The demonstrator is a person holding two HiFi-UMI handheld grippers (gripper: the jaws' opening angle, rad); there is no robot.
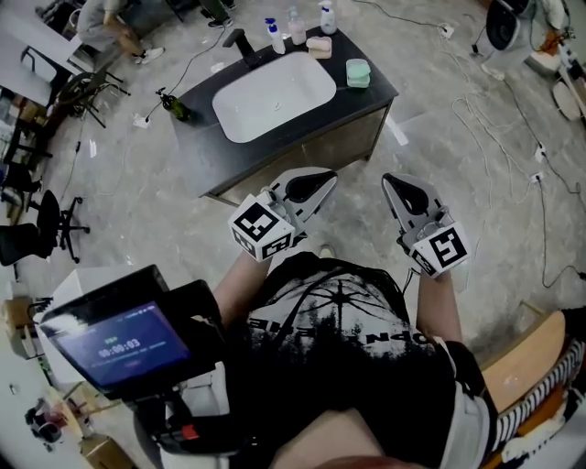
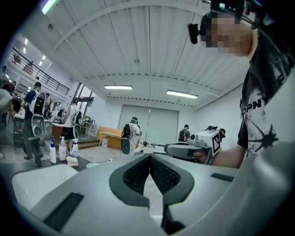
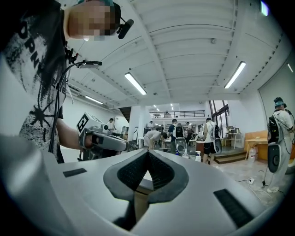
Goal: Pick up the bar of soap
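Note:
The bar of soap [image 1: 319, 46] is a pale beige block at the back of the dark sink counter [image 1: 375, 92], beside the pump bottles. In the left gripper view the soap [image 2: 72, 160] lies far off at the left. My left gripper [image 1: 324, 177] and right gripper [image 1: 392, 181] are held level in front of the person, short of the counter's near edge and well away from the soap. Both are shut with nothing between the jaws, as the left gripper [image 2: 150, 156] and right gripper [image 3: 147, 153] show in their own views.
A white basin [image 1: 275, 94] fills the counter's middle, with a black tap [image 1: 240, 43] behind it. Three pump bottles [image 1: 295, 27] stand at the back. A pale green block [image 1: 358, 72] lies at the right. Cables [image 1: 513, 128] and office chairs [image 1: 41, 224] surround the counter; people stand farther off.

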